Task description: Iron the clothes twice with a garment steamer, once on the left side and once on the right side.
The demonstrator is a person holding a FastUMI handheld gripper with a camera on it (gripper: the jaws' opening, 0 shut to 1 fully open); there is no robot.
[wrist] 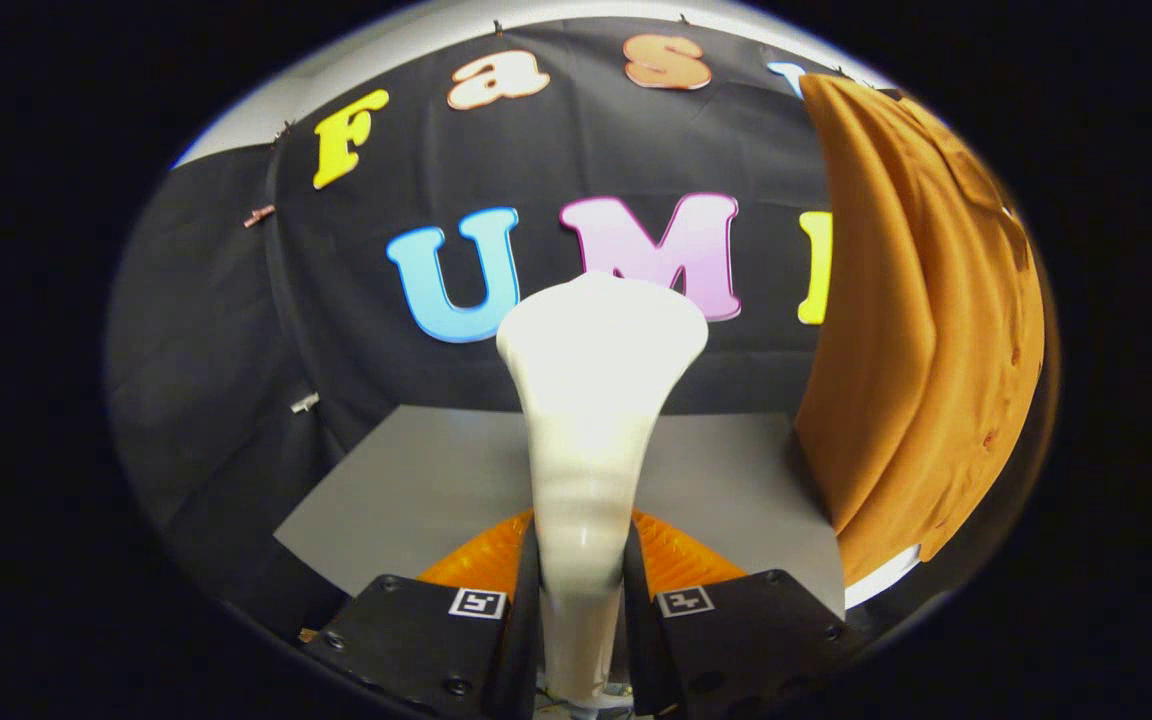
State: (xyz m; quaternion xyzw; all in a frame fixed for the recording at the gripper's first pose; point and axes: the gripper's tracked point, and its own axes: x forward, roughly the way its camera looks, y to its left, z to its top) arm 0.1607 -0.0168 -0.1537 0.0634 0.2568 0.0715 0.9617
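The claw (583,600) squeezes the white steamer (591,400) by its thin handle, one finger on each side. That keeps the wide head pointing out ahead. The orange clothes (921,320) hang off to the right, near the steamer but apart from it. A grey table (436,490) lies below. The head probably has to swing right to reach the cloth.

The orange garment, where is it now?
In the gripper view, the orange cloth garment hangs to the right of the white plastic steamer, which the gripper holds between its fingers.
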